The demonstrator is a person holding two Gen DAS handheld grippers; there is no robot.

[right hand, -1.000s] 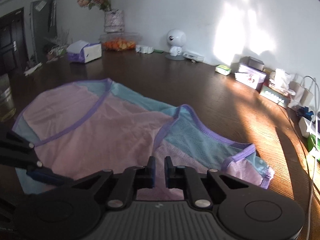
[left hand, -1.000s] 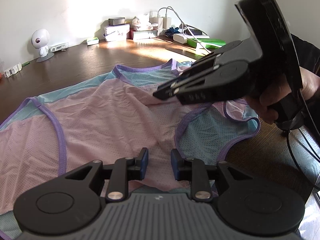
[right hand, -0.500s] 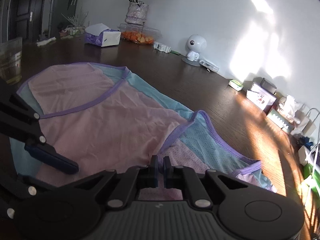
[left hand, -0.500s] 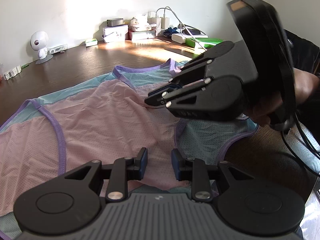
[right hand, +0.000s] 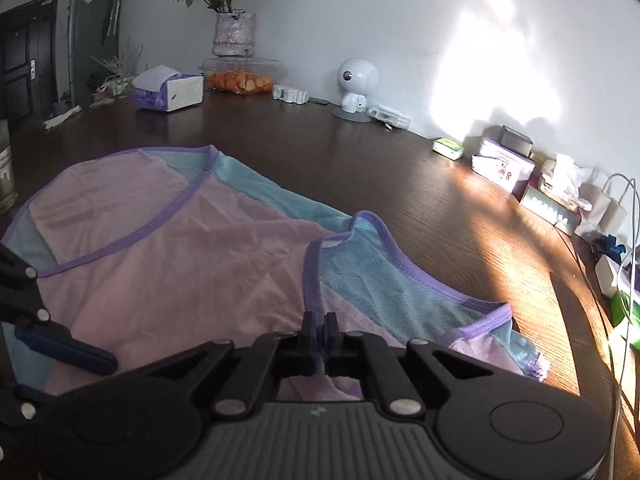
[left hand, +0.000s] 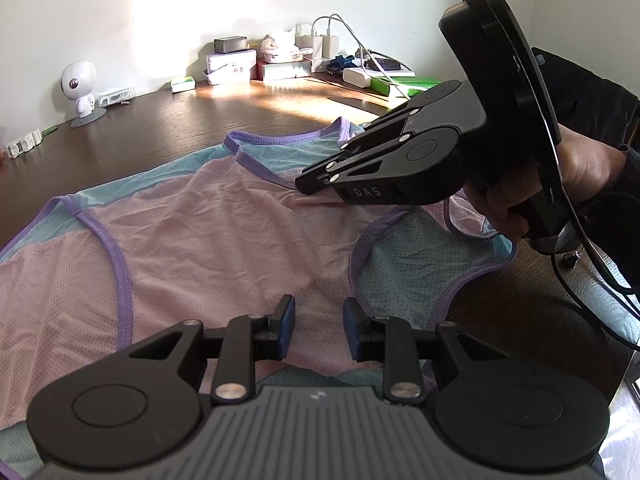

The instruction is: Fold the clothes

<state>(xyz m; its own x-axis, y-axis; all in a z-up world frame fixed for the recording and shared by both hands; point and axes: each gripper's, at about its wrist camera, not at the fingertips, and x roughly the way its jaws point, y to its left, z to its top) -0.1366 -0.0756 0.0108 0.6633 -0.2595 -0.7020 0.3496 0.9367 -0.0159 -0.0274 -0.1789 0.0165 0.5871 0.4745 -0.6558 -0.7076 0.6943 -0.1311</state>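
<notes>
Right gripper (right hand: 319,325) clamped on vest (right hand: 168,264) purple armhole edge; left gripper (left hand: 319,322) part-open, empty, above hem.

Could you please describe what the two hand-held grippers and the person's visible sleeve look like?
Both hand-held grippers are black, with a ribbed grey top plate, round side housings and silver pivot pins. The left hand-held gripper has blue pads. The right hand-held gripper carries white "DAS" lettering and trails black cables. The sleeve is dark.

Black hand-held gripper (left hand: 318,332) — blue pads (left hand: 287,330), dark sleeve (left hand: 588,96)
</notes>
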